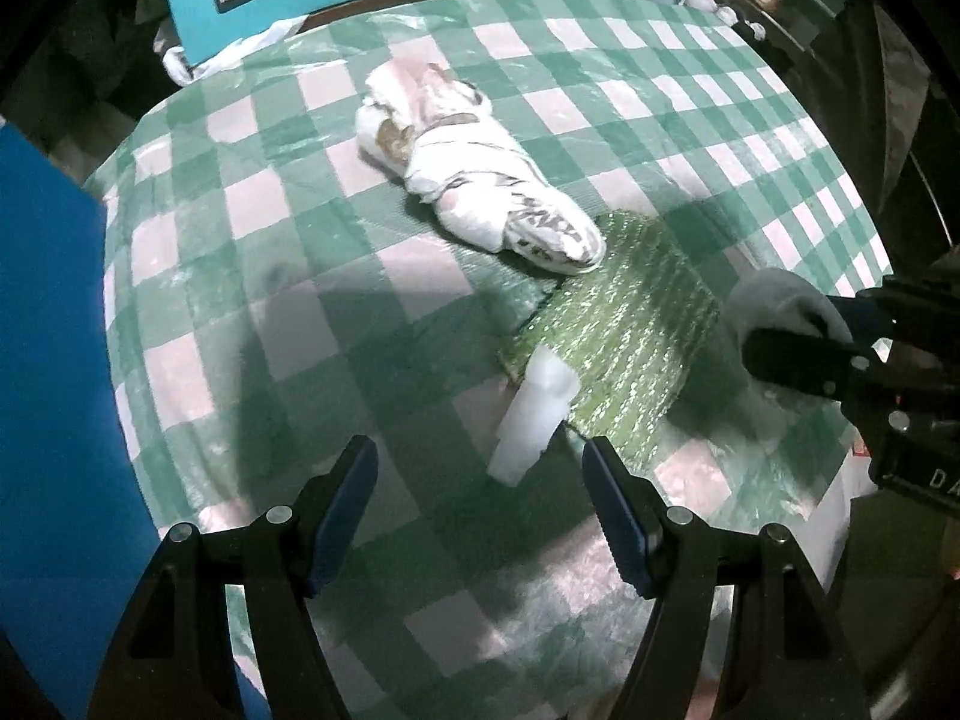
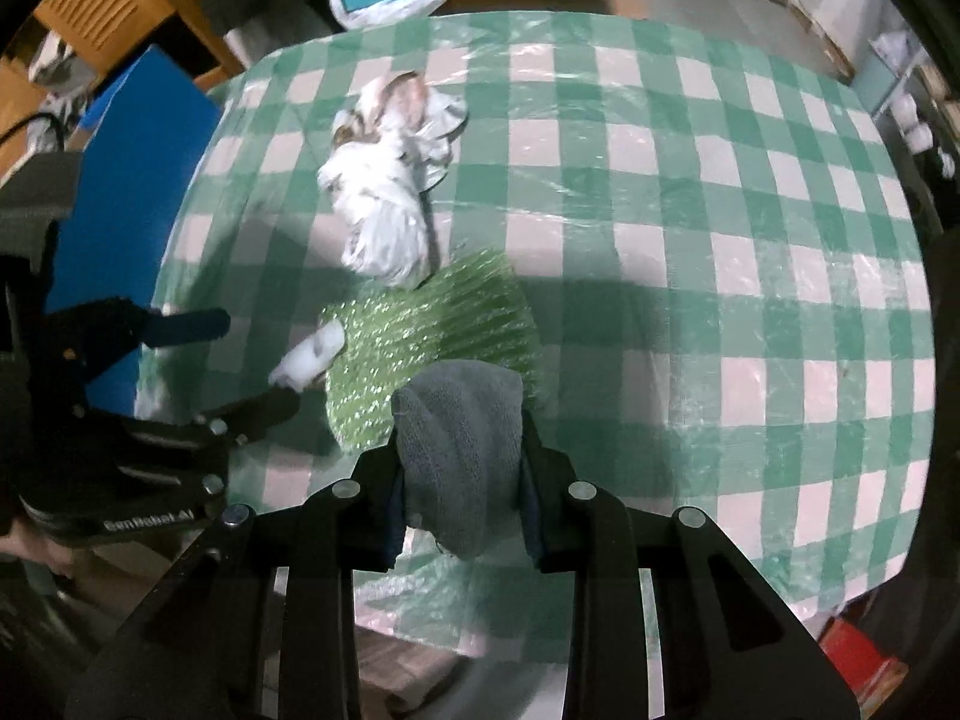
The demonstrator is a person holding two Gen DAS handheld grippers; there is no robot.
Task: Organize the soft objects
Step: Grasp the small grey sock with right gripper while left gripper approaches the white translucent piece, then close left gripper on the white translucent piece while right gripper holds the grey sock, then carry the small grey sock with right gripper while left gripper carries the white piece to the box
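Soft grey cloth (image 2: 459, 450) sits bunched and clenched in my right tool (image 2: 462, 480), held above the near edge of the desk (image 2: 720, 240); it looks light and limp, so a mid-fold pinch suits it. My left tool (image 1: 480, 504) hangs released over the white foam piece (image 1: 531, 420), which lies against the green bubble wrap (image 1: 630, 324). "GenRobot.AI" is printed on the left tool's body.
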